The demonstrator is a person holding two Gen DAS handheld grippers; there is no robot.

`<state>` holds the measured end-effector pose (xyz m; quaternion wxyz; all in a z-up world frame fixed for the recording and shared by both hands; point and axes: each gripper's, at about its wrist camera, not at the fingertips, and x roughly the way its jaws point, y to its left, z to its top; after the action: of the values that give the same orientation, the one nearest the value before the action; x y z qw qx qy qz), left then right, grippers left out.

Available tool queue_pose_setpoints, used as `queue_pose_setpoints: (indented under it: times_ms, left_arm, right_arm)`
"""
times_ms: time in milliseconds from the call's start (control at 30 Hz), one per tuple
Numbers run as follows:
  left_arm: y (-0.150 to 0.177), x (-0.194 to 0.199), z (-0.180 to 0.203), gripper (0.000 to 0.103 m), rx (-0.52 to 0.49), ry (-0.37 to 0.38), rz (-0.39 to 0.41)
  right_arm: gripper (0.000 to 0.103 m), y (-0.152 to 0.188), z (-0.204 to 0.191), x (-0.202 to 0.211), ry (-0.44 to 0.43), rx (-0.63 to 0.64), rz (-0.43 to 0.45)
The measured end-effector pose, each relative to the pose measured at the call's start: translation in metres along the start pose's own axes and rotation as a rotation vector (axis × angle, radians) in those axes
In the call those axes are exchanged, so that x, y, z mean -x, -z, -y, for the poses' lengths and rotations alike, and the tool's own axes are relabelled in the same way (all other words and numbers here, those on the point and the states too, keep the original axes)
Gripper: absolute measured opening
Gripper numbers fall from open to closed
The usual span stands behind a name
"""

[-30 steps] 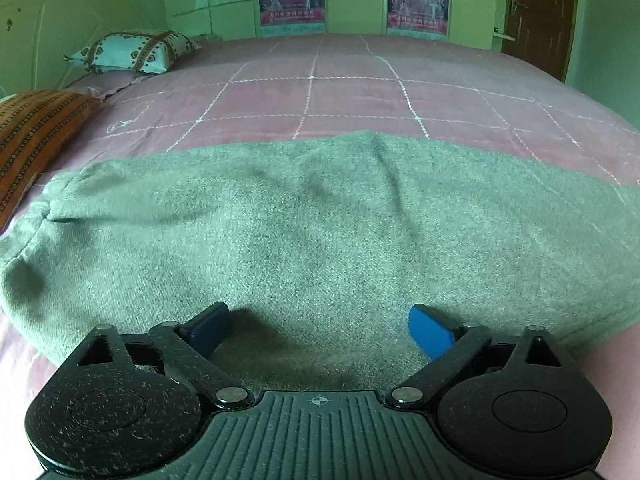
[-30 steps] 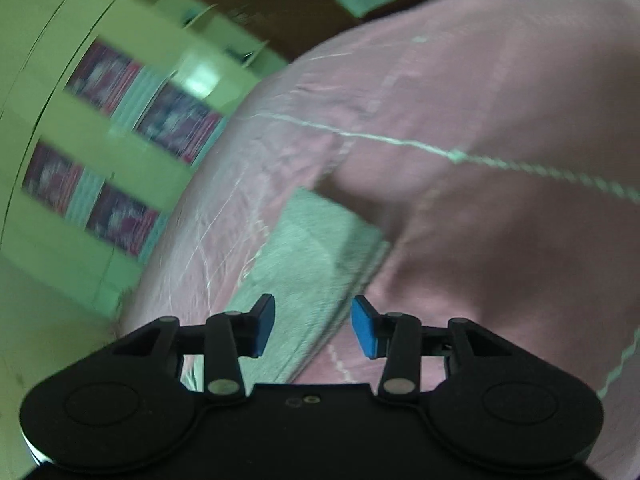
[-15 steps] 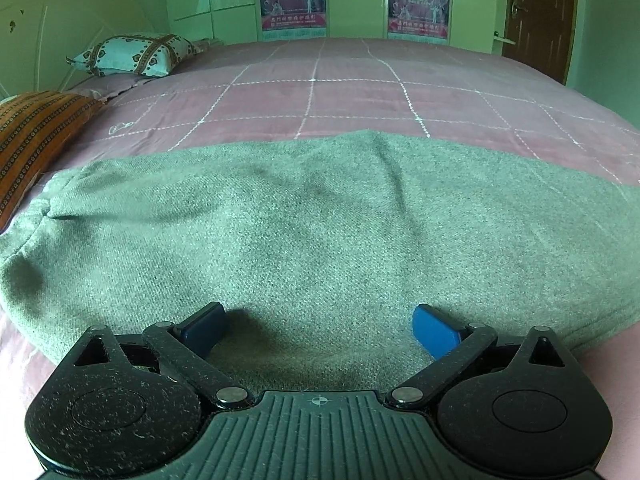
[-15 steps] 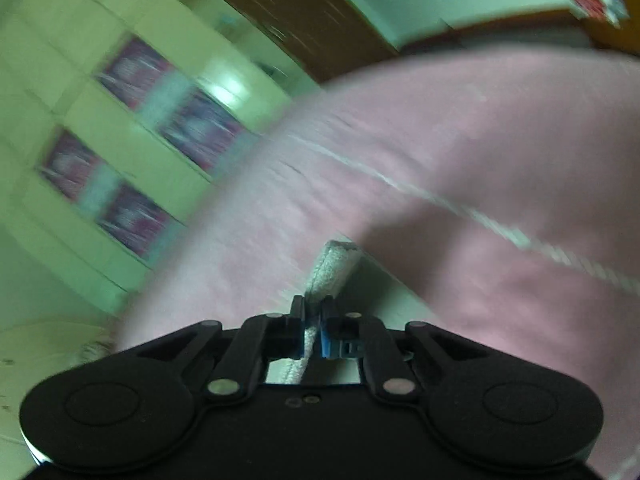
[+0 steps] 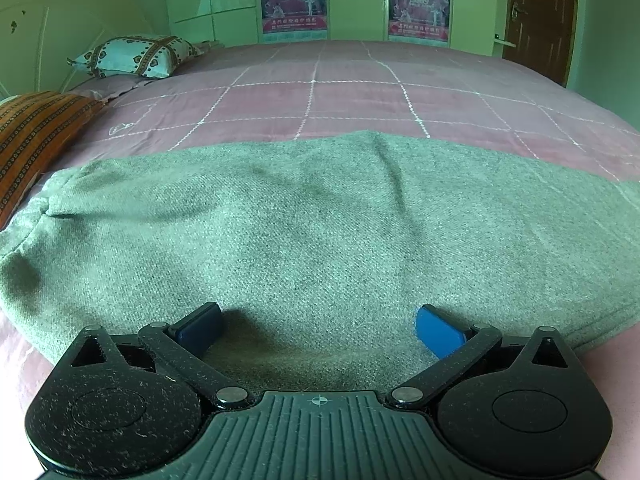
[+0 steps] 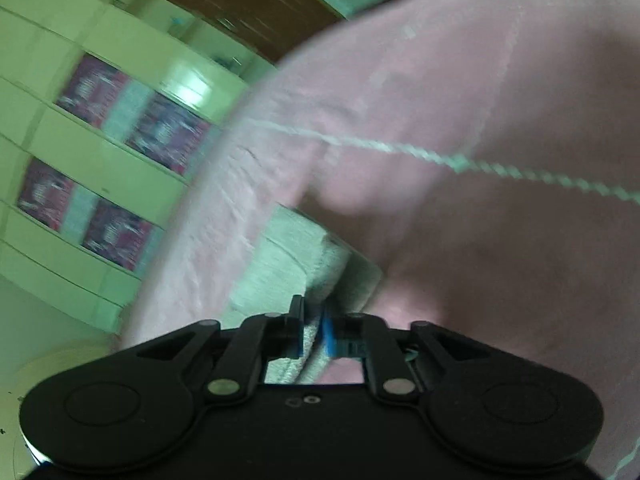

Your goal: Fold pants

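Note:
Grey-green pants [image 5: 320,232] lie flat across the near part of a pink checked bed [image 5: 352,100]. My left gripper [image 5: 318,330] is open, its blue fingertips [image 5: 438,334] resting low over the near edge of the pants. In the right wrist view my right gripper [image 6: 313,330] is shut on one end of the pants [image 6: 296,256], which hangs lifted off the bed. That view is blurred and tilted.
A patterned pillow [image 5: 136,56] lies at the far left and an orange striped cushion [image 5: 28,140] at the left edge. A wardrobe with posters [image 5: 352,0] stands behind the bed, a brown door [image 5: 540,12] at the far right.
My right gripper closed on the end of the pants and has lifted and swung it. My left gripper has stayed open over the pants, nearly still.

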<state>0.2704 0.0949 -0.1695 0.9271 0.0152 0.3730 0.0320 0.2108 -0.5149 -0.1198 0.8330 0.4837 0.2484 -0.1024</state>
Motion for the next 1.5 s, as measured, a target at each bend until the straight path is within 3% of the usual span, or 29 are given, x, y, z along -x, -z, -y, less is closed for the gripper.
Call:
queue_pose_setpoints:
  times_ms: [33,67,100,133,267,300,367,433,467,500,567,633,733,800,900,1100,1200,1267,1400,1500]
  left_arm:
    - [0.000,0.000,0.000,0.103,-0.002,0.002,0.000]
    - [0.001,0.000,0.000,0.103,-0.003,0.002,0.002]
    - [0.001,-0.001,0.000,0.103,-0.003,0.001,0.002]
    - [0.001,-0.001,0.000,0.103,-0.002,0.000,0.002]
    - [0.002,0.000,0.002,0.103,0.000,-0.005,0.004]
    - [0.002,0.000,0.002,0.103,0.000,-0.006,0.005]
    - [0.002,0.000,0.002,0.103,-0.002,-0.007,0.006]
    - [0.002,0.000,0.003,0.103,-0.003,-0.009,0.006]
    - [0.003,0.000,0.003,0.103,-0.004,-0.012,0.009]
    - [0.003,-0.001,0.004,0.103,-0.006,-0.015,0.013]
    - [0.003,-0.002,0.005,0.103,-0.002,-0.019,0.016]
    - [0.002,0.000,0.004,0.103,0.000,-0.018,0.016]
    - [-0.005,0.012,0.009,0.103,0.060,-0.024,0.025]
    - [-0.011,0.024,0.030,0.103,0.111,0.033,0.061]
    - [-0.020,0.032,0.093,0.103,0.055,0.092,0.055]
    - [-0.027,0.042,0.226,0.103,0.059,0.136,0.016]
    - [-0.022,0.044,0.278,0.103,-0.028,0.113,-0.001]
    - [-0.017,0.041,0.289,0.103,-0.041,0.061,-0.004]
    - [-0.017,0.046,0.282,0.103,0.015,0.026,0.026]
    - [-0.011,0.038,0.283,0.103,-0.013,0.039,0.003]
  right_arm:
    - [0.017,0.002,-0.001,0.009,-0.008,0.008,0.027]
    - [0.034,0.003,-0.003,0.017,-0.001,0.021,0.057]
    - [0.044,0.004,-0.004,0.021,-0.003,0.018,0.063]
    - [0.044,0.005,-0.003,0.020,-0.010,0.008,0.055]
    - [0.042,0.003,-0.003,-0.004,0.016,0.030,-0.014]
    - [0.035,0.005,-0.008,-0.007,0.033,0.065,-0.022]
    - [0.006,0.004,-0.022,-0.013,0.086,0.162,-0.051]
    - [0.005,0.000,-0.033,0.010,-0.035,0.200,0.039]
    - [0.005,0.001,-0.037,0.017,-0.051,0.231,0.068]
    - [0.006,0.004,-0.039,0.014,-0.014,0.268,0.074]
    - [0.006,0.007,-0.026,-0.016,0.134,0.259,-0.032]
    - [0.008,0.008,-0.016,-0.020,0.108,0.224,-0.038]
    - [0.020,0.008,-0.018,-0.009,0.070,0.211,-0.028]
    - [0.025,0.010,-0.017,0.001,0.045,0.219,0.004]
    - [0.025,0.015,-0.010,0.003,0.025,0.192,0.021]
    - [0.025,0.019,-0.006,0.002,-0.033,0.179,0.021]
    - [0.024,0.019,-0.002,0.003,-0.063,0.167,0.016]
    - [0.023,0.017,0.002,0.005,-0.079,0.144,0.019]
    - [0.023,0.015,0.009,0.013,-0.119,0.093,0.043]
    - [0.023,0.013,0.013,0.010,-0.132,0.061,0.044]
